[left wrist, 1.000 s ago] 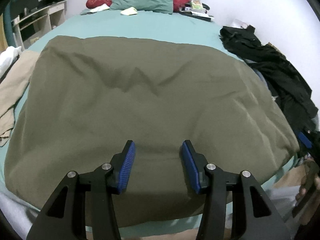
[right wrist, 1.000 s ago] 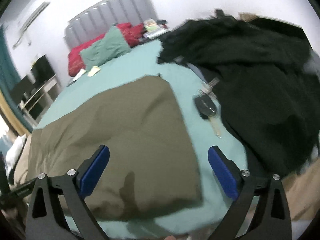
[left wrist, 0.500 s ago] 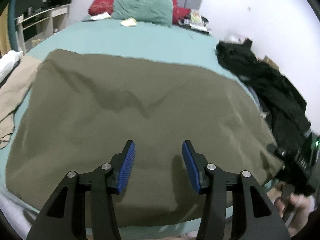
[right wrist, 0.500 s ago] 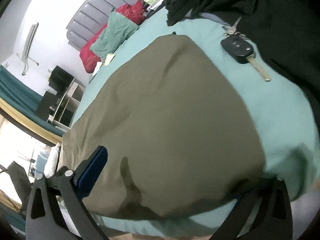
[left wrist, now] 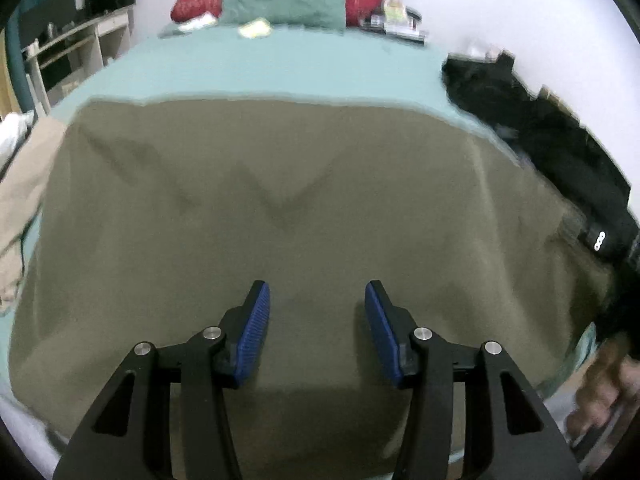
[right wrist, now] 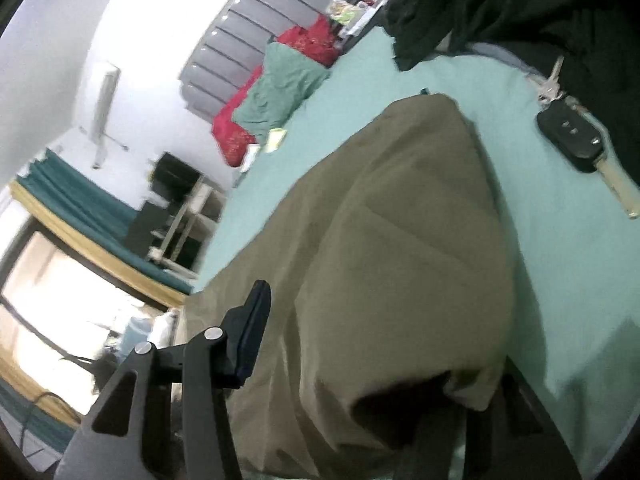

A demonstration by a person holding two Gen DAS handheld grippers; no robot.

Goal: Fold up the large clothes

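Note:
A large olive garment (left wrist: pixel 280 200) lies spread flat over the teal bed sheet (left wrist: pixel 260 68). My left gripper (left wrist: pixel 316 286) hovers open above the garment's near edge, with nothing between its blue pads. My right gripper (right wrist: pixel 316 286) is at the garment's near right corner (right wrist: pixel 420 360), rolled sideways, and its jaws are closing. One finger (right wrist: pixel 252 332) shows beside the cloth. The other is hidden under the raised corner, so cloth lies between the jaws. The visible pad does not press on the cloth. A person's hand (left wrist: pixel 600 384) shows at the right edge of the left wrist view.
A heap of black clothes (left wrist: pixel 560 152) lies along the bed's right side, with a car key and key ring (right wrist: pixel 576 136) beside it. A beige garment (left wrist: pixel 20 200) lies on the left. Green and red pillows (left wrist: pixel 280 0) sit at the headboard. Shelves (left wrist: pixel 68 52) stand at the left.
My right gripper dropped to the olive garment's near right corner, rolled sideways, slid one finger under the cloth and narrowed its jaws. The left gripper drew back slightly, still open.

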